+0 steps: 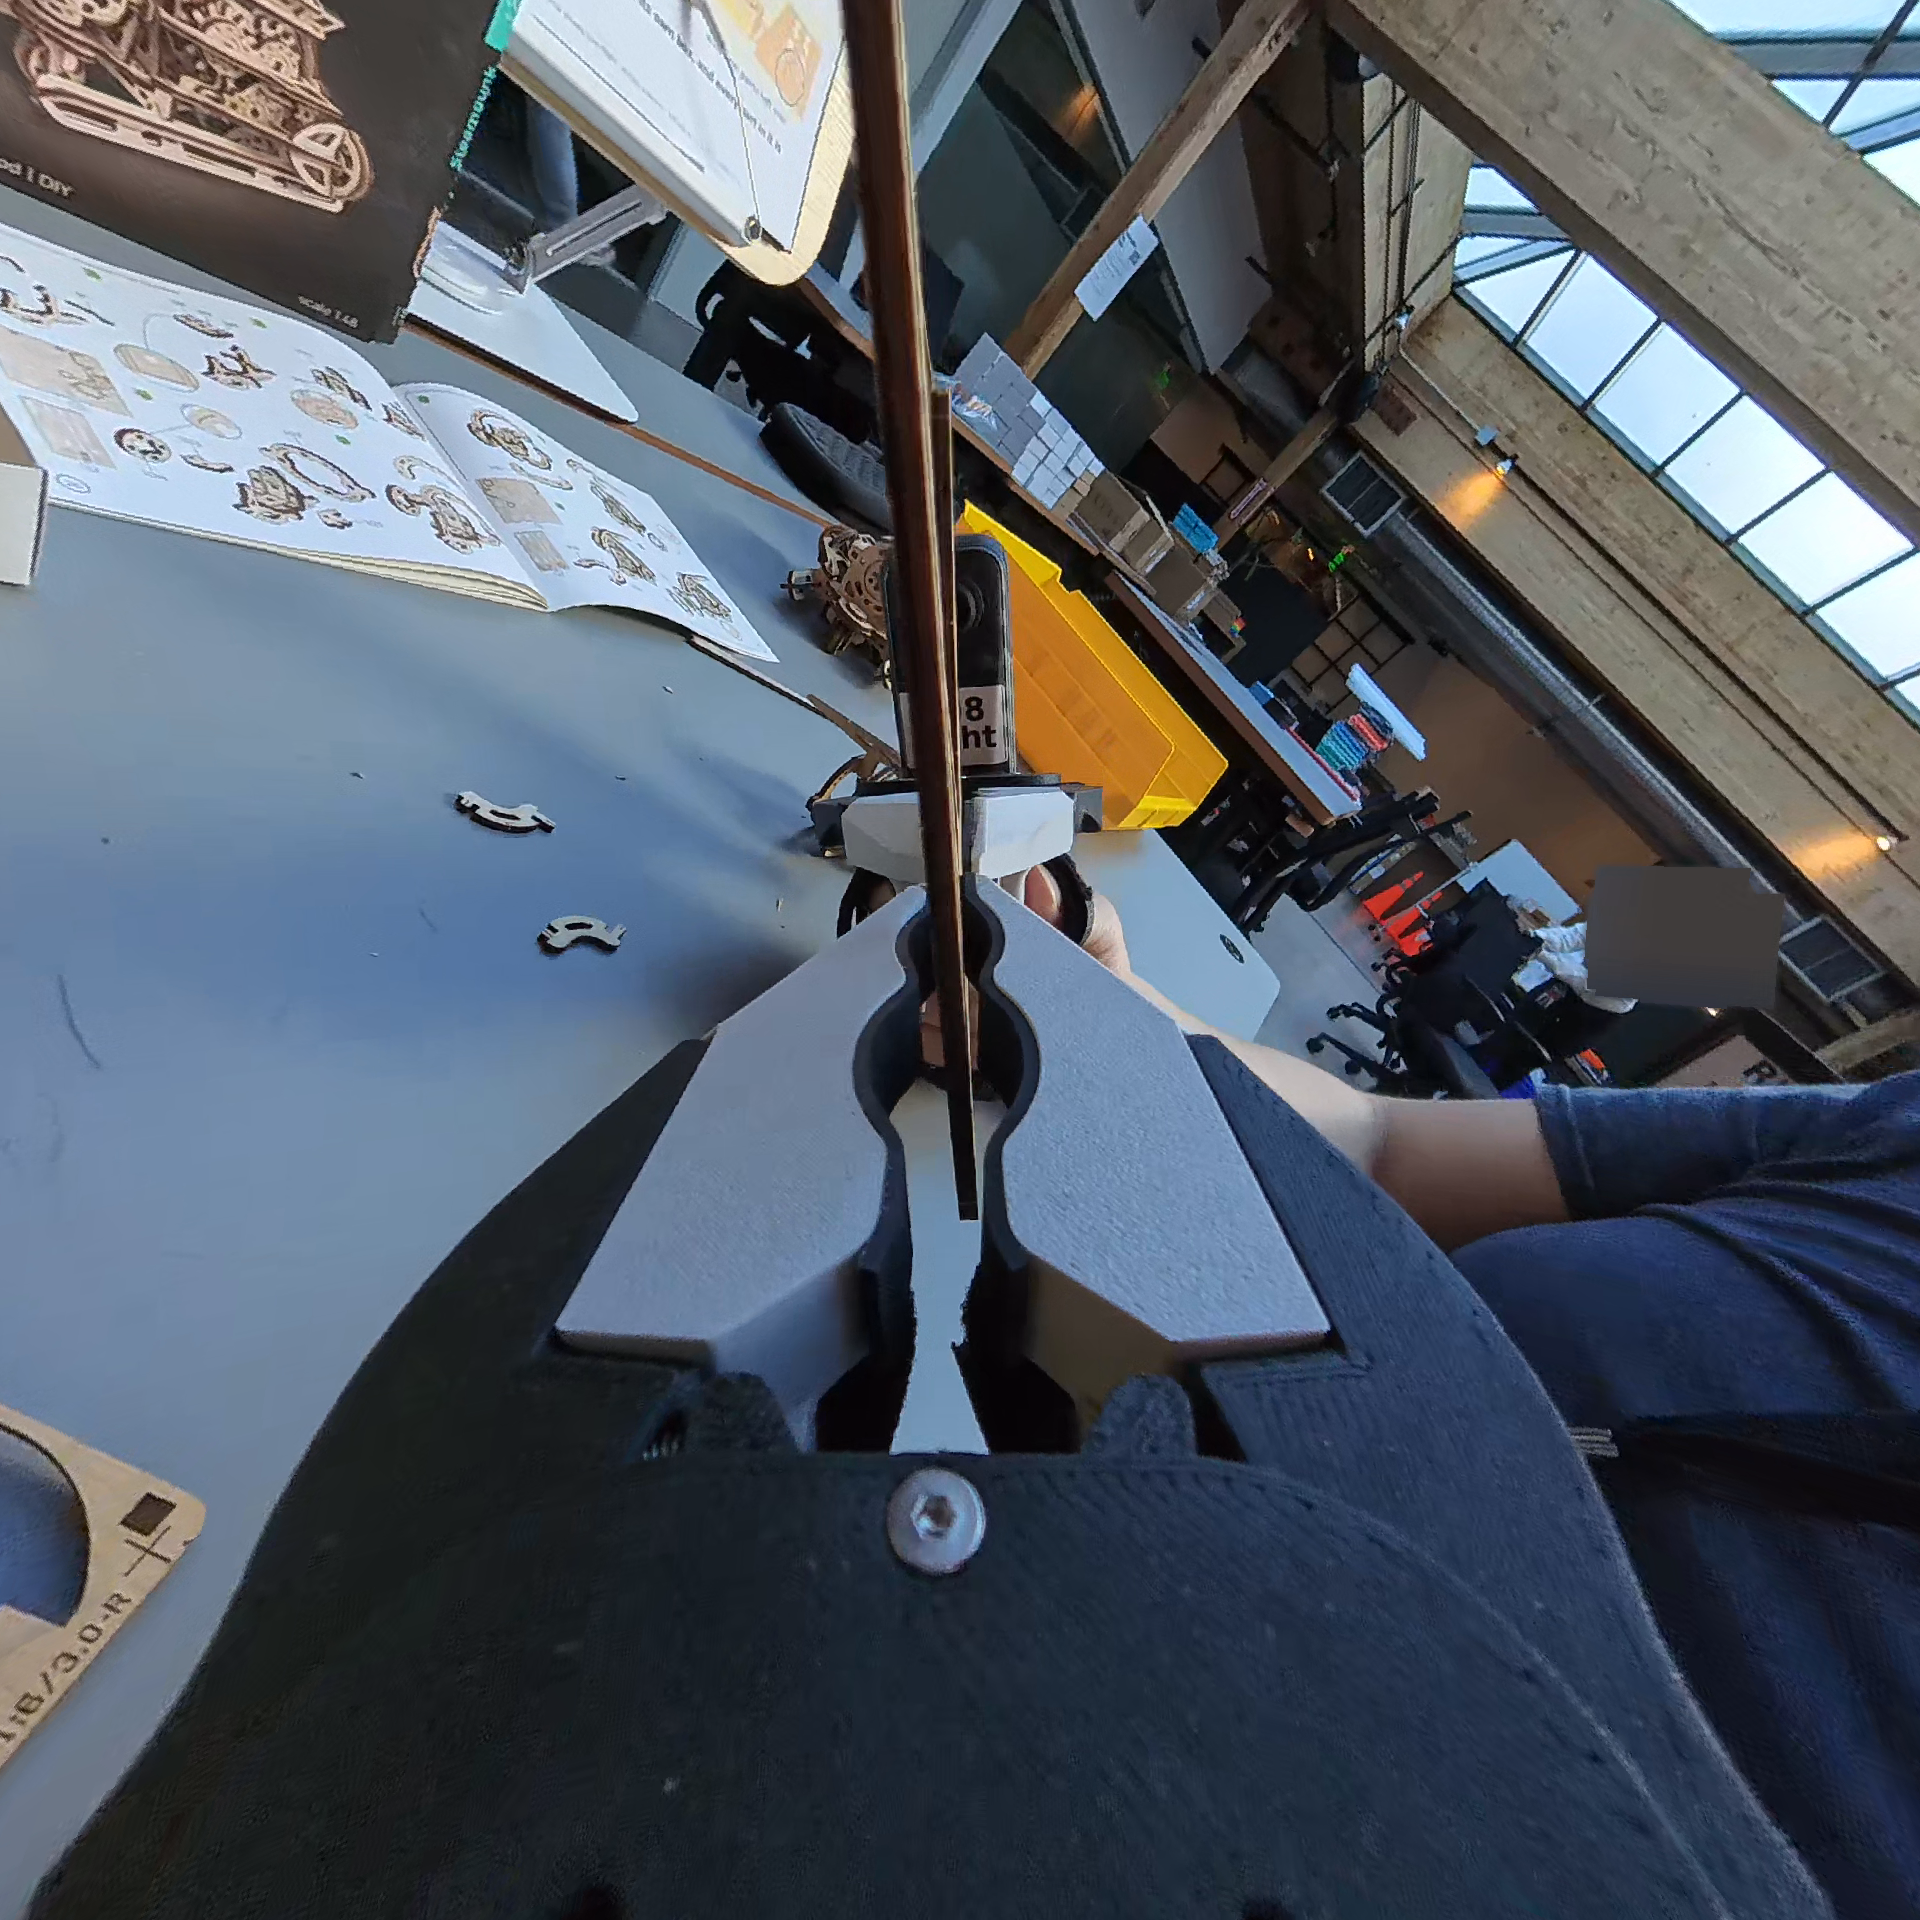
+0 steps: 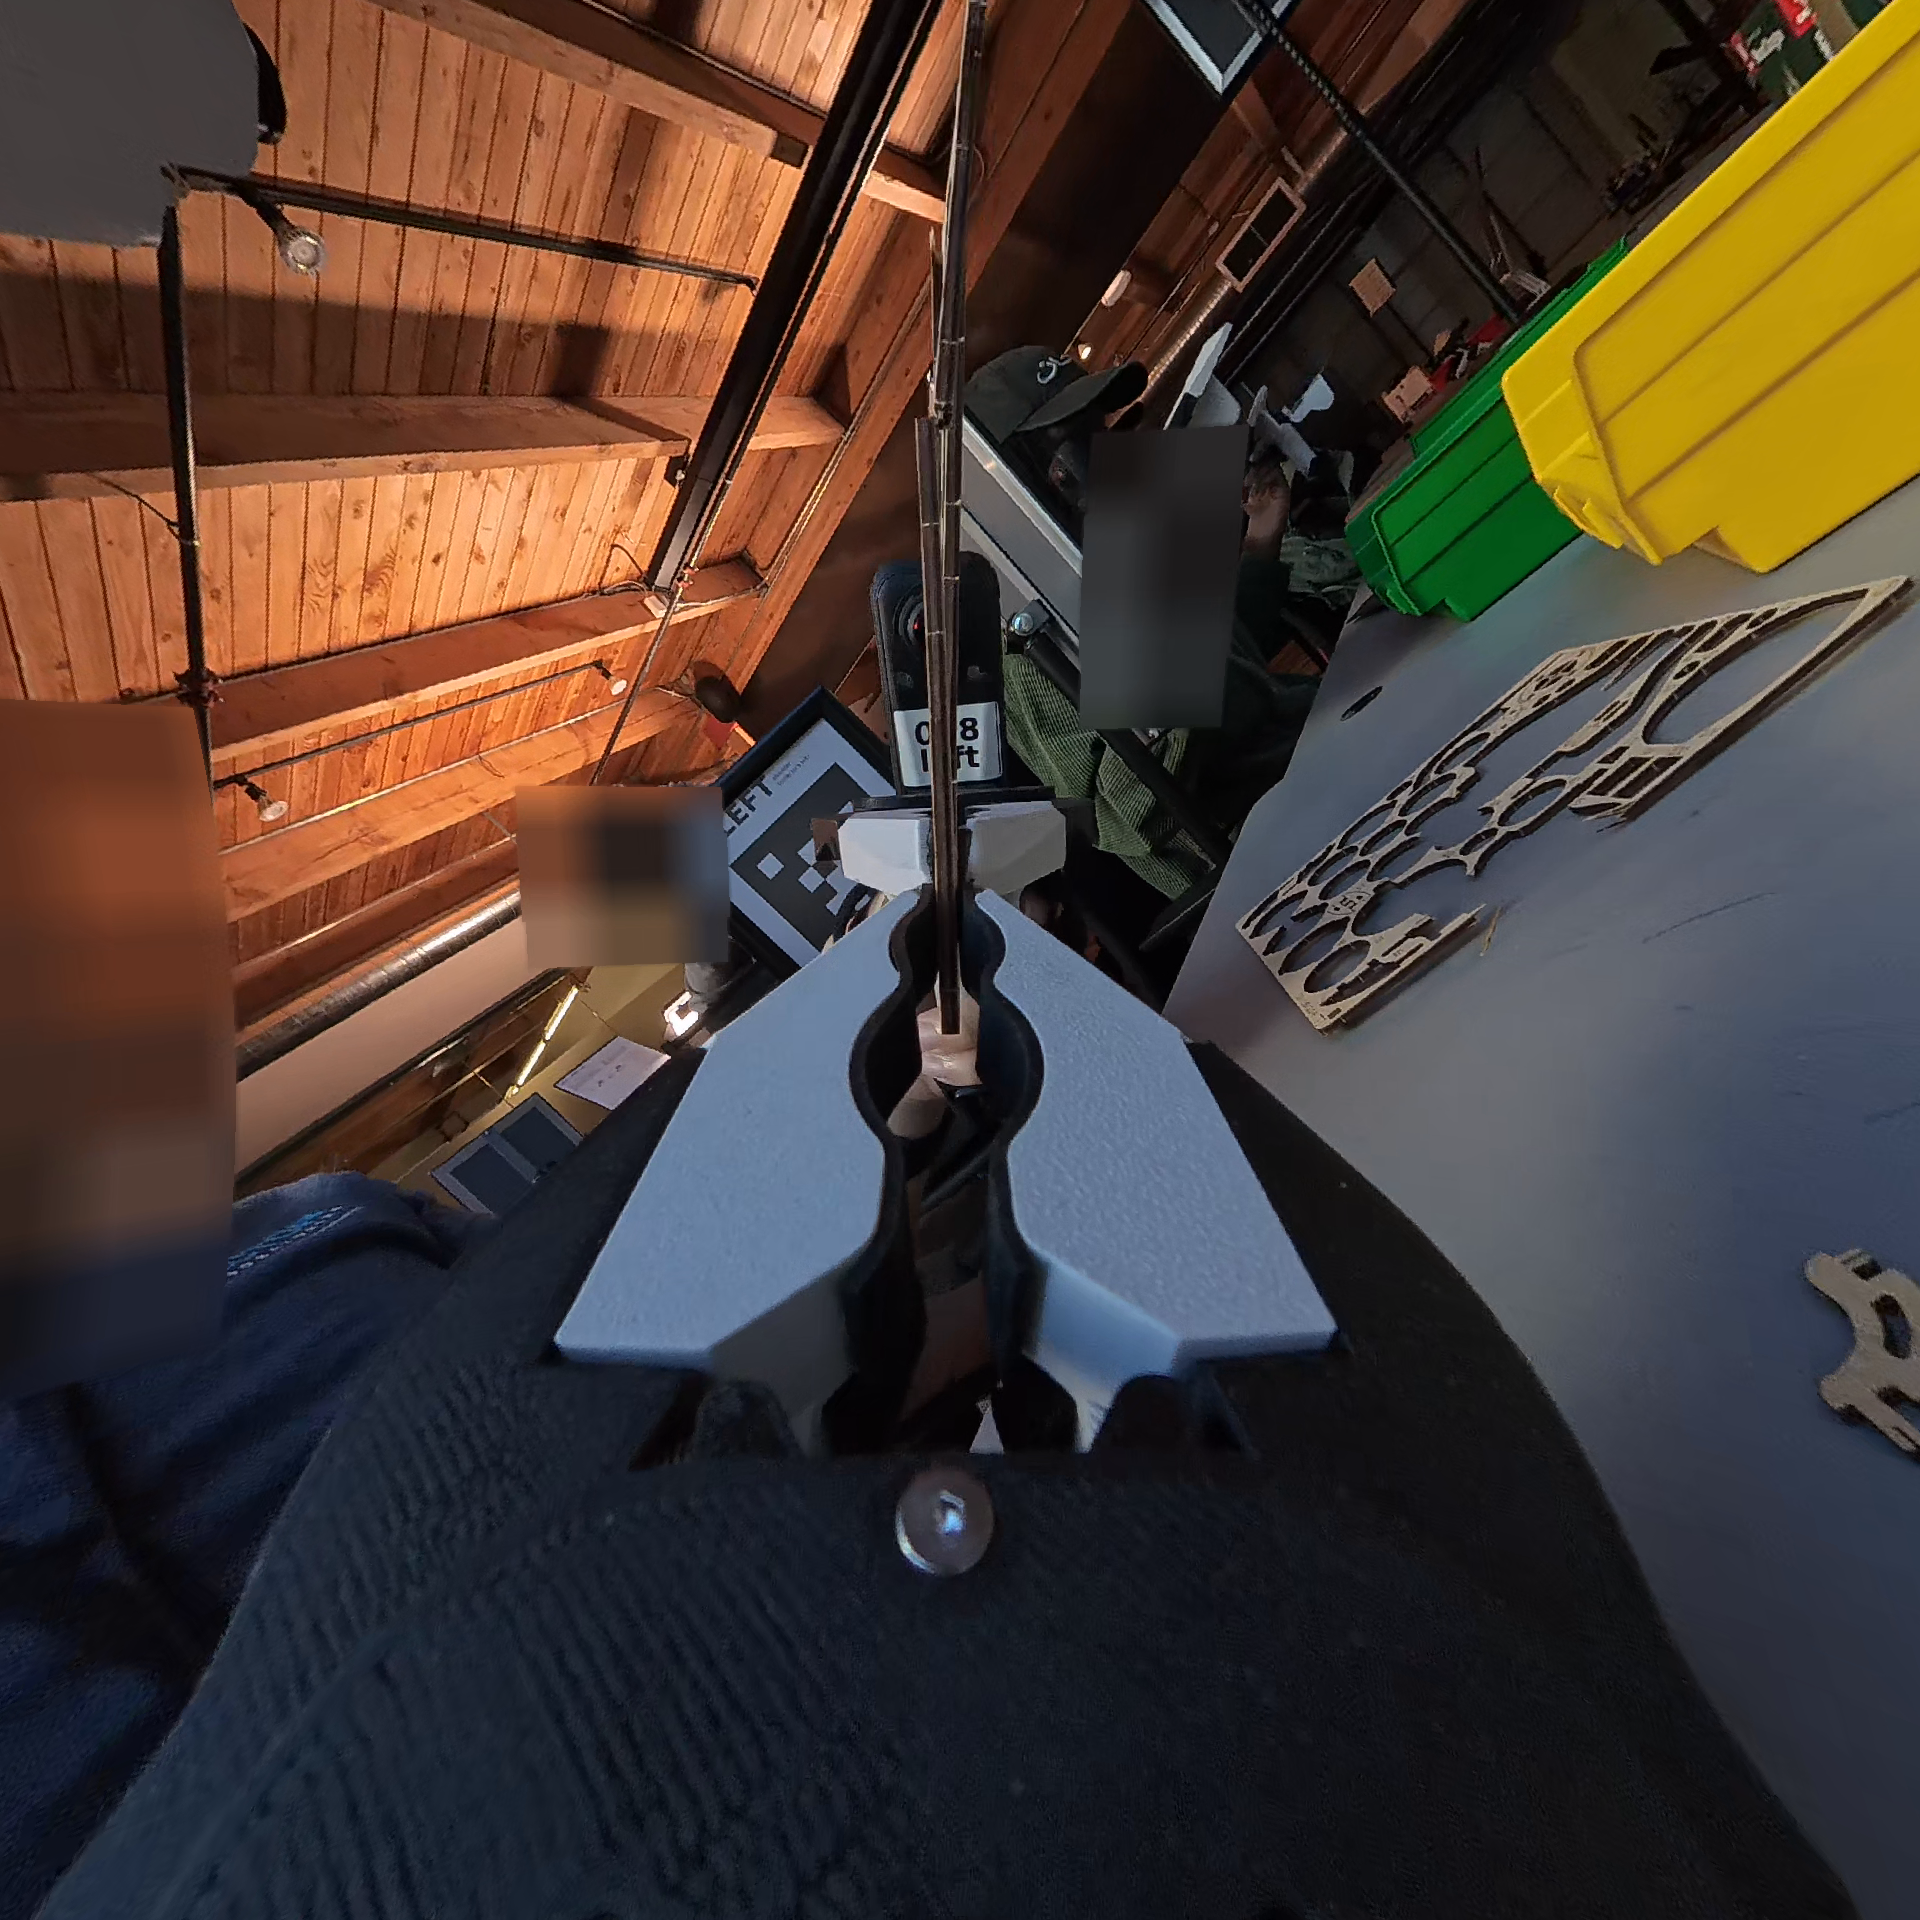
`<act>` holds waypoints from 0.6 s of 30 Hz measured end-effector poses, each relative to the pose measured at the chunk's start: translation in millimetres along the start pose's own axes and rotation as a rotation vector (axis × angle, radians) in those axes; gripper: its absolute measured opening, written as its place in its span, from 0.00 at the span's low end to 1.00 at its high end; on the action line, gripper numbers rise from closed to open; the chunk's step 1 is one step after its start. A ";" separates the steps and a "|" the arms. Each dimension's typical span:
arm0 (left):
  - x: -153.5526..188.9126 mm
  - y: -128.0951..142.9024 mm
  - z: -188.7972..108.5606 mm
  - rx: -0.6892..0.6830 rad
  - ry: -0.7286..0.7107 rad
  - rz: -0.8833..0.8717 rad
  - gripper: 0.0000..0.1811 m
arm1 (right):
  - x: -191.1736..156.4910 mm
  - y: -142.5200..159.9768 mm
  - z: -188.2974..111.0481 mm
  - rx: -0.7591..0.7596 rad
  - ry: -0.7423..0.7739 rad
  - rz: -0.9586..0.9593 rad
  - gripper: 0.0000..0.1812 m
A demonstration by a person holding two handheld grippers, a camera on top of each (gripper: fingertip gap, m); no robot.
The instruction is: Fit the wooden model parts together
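The grey desk [image 1: 312,1039] carries an open white instruction booklet [image 1: 312,447] and small loose curved wooden pieces [image 1: 504,812]. Above it, the left tool [image 1: 948,914] and right tool [image 2: 948,914] face each other, each clenched on the thin flat wooden sheet [image 1: 914,468], held edge-on between them. Probably the step is freeing a part; next needs steady, careful flexing.

Printed labels on both camera bodies [image 1: 982,665], wooden sheet [image 1: 94,1558].
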State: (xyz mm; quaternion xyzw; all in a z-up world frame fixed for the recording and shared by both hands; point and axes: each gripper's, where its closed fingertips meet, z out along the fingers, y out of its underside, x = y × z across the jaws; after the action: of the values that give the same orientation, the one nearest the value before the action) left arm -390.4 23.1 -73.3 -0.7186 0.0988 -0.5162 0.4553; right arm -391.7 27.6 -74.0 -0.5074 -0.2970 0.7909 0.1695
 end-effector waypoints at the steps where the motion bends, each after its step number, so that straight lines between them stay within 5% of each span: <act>1: -0.5 -0.1 1.0 -0.004 0.005 -0.004 0.00 | 0.5 -0.6 -0.8 0.003 0.000 -0.001 0.01; 18: -19.7 3.6 5.6 0.056 0.072 -0.082 0.00 | 19.7 3.1 -8.2 -0.033 0.089 0.029 0.00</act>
State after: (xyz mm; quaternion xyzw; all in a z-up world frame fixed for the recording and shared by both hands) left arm -393.4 36.3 -89.2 -0.6901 0.0711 -0.5624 0.4499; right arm -392.6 38.8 -92.3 -0.5490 -0.2947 0.7651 0.1626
